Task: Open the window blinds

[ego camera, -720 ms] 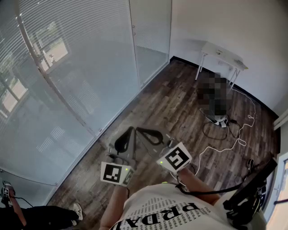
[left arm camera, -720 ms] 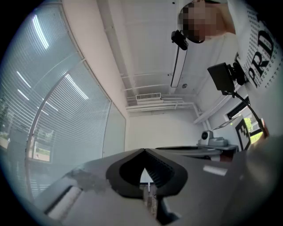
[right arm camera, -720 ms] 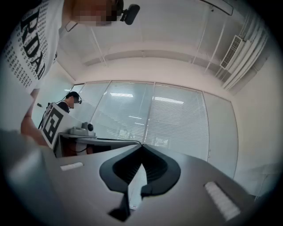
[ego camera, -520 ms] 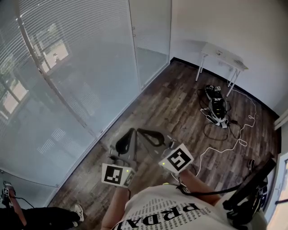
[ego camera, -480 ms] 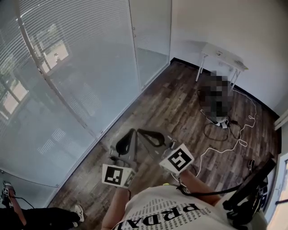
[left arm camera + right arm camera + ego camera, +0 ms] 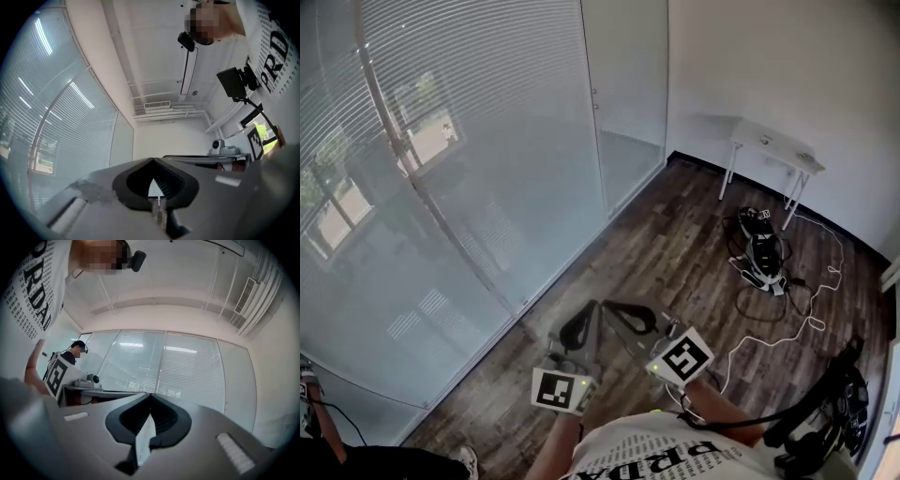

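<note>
Closed slatted window blinds (image 6: 469, 141) cover the glass wall along the left of the room; they also show as the blinds (image 6: 70, 126) at the left of the left gripper view and the blinds (image 6: 187, 366) straight ahead in the right gripper view. Low in the head view, both grippers are held side by side over the wooden floor, well short of the blinds. My left gripper (image 6: 578, 328) is shut, tips touching, nothing between them (image 6: 152, 159). My right gripper (image 6: 628, 317) is also shut and empty (image 6: 150, 393). No cord or wand of the blinds can be made out.
A plain glass door panel (image 6: 628, 94) stands right of the blinds. A white table (image 6: 773, 145) is by the far wall, with a bag and cables (image 6: 761, 248) on the floor. Another person (image 6: 356, 459) sits at bottom left. Black gear (image 6: 825, 412) is at bottom right.
The whole head view has slid a little down and to the right, showing more of the blinds. Both grippers keep the same shut pose next to each other.
</note>
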Available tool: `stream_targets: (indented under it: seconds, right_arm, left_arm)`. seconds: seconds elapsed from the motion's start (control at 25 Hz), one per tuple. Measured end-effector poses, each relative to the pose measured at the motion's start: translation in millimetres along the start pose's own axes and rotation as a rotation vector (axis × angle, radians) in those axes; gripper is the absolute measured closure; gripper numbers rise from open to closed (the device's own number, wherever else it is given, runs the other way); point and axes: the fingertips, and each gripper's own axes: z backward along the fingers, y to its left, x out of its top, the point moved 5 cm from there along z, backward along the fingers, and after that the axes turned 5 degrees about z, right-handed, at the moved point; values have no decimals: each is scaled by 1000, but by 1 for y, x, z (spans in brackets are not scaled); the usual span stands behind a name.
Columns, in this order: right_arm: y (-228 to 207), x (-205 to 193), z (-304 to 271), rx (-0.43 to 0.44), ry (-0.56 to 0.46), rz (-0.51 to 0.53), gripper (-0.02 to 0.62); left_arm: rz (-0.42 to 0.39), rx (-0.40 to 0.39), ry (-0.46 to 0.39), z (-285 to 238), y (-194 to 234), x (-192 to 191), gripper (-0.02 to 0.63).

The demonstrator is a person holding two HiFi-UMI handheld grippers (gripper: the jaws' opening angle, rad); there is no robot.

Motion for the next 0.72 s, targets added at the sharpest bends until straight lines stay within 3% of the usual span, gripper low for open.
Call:
stream_targets:
  seconds: [0.2,0.44,0.72]
  right_arm:
    - [7,9,-3,25,13,39,588]
    - [23,4,-9,-16,18,73,588]
    - [30,-9,-10,-8,98,52,588]
  left_arm:
    - [11,-10,-7,9,-1,8,617]
    - [-46,-18,3,27,1,5,617]
    - [-2,-13,15,33,6,-5,617]
